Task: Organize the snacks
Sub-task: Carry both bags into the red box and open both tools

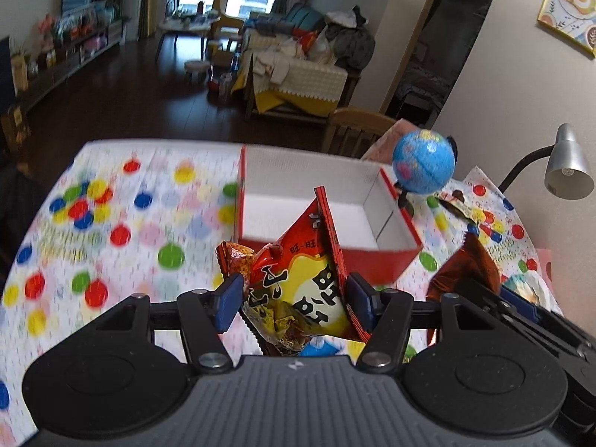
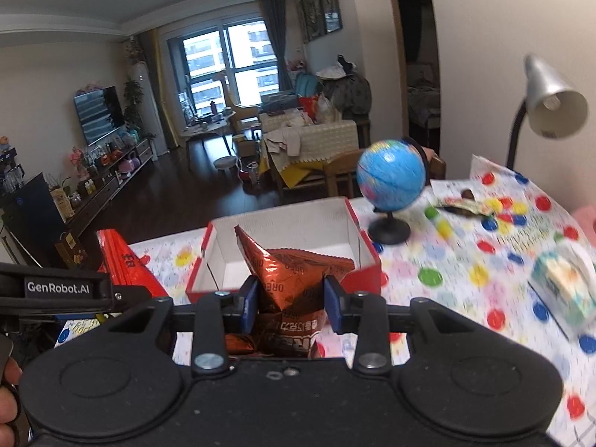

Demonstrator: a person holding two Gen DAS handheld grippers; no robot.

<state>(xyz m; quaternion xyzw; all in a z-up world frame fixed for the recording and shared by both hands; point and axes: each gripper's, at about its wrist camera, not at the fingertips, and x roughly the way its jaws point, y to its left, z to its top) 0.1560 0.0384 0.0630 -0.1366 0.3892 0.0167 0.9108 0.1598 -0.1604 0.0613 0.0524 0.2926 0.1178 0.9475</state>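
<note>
My left gripper [image 1: 292, 300] is shut on a red and yellow snack bag [image 1: 305, 279], held above the table in front of an open red box [image 1: 331, 257] with a white, empty inside. My right gripper [image 2: 290, 296] is shut on a brown Oreo snack bag [image 2: 290, 272], also lifted before the same red box [image 2: 357, 279]. In the left wrist view the brown bag [image 1: 465, 264] and the right gripper show at the right edge. In the right wrist view the red bag [image 2: 124, 260] and the left gripper's body show at the left.
A small blue globe [image 2: 391, 178] on a black stand sits right of the box. A grey desk lamp [image 2: 551, 100] stands at the far right. A tissue pack [image 2: 564, 294] and a loose wrapper [image 2: 465, 206] lie on the dotted tablecloth [image 1: 111, 231]. A hand [image 2: 9, 398] shows at lower left.
</note>
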